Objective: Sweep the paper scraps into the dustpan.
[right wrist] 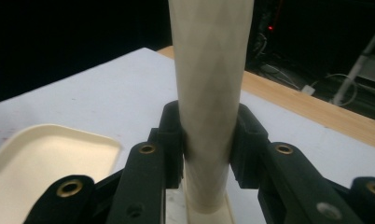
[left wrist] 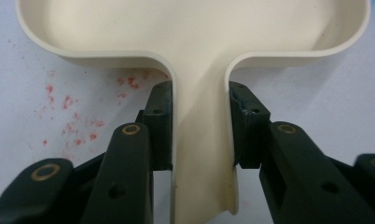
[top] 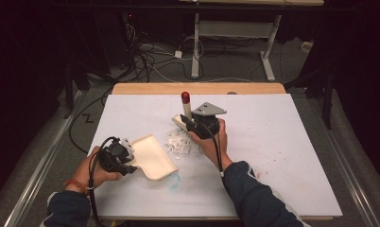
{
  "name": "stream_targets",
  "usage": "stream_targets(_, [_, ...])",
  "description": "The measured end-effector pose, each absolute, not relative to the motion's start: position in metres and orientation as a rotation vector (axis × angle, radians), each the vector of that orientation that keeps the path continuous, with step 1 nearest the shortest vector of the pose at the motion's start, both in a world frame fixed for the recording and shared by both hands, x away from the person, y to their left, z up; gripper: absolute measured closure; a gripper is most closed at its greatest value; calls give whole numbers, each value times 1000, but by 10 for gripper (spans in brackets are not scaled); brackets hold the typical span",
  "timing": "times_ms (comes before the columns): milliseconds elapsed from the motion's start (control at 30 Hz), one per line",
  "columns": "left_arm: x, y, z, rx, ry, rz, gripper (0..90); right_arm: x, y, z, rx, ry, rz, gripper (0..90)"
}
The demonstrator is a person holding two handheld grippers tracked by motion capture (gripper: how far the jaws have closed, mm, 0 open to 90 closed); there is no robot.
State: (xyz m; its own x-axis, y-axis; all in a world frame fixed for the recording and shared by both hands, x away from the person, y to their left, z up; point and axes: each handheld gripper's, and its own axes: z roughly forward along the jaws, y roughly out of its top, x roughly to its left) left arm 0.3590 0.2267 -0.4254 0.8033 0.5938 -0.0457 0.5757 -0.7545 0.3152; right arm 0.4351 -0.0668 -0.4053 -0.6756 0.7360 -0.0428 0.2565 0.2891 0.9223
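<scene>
Left gripper [left wrist: 202,135] is clamping the stiff, light dustpan [top: 152,156] by its narrow handle, right gripper [right wrist: 206,140] is gripping the rigid brush handle [right wrist: 209,93] beside the paper scraps [top: 181,142].

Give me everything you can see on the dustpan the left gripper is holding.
The dustpan is cream, plastic-looking, a shallow tray with a raised rounded rim and a short narrow handle. The left gripper is shut on that handle, pads pressing both sides. The pan looks empty and sits on the white table, beside the white scraps.
</scene>
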Motion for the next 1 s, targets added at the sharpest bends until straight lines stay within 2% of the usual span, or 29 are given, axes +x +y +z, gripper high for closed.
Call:
stream_targets(400, [362, 215, -427, 2702, 883, 77, 631, 412, -45, -410, 852, 2123, 1463, 697])
stream_targets(1000, [362, 211, -429, 2691, 877, 71, 631, 384, -13, -395, 677, 2221, 1543, 710])
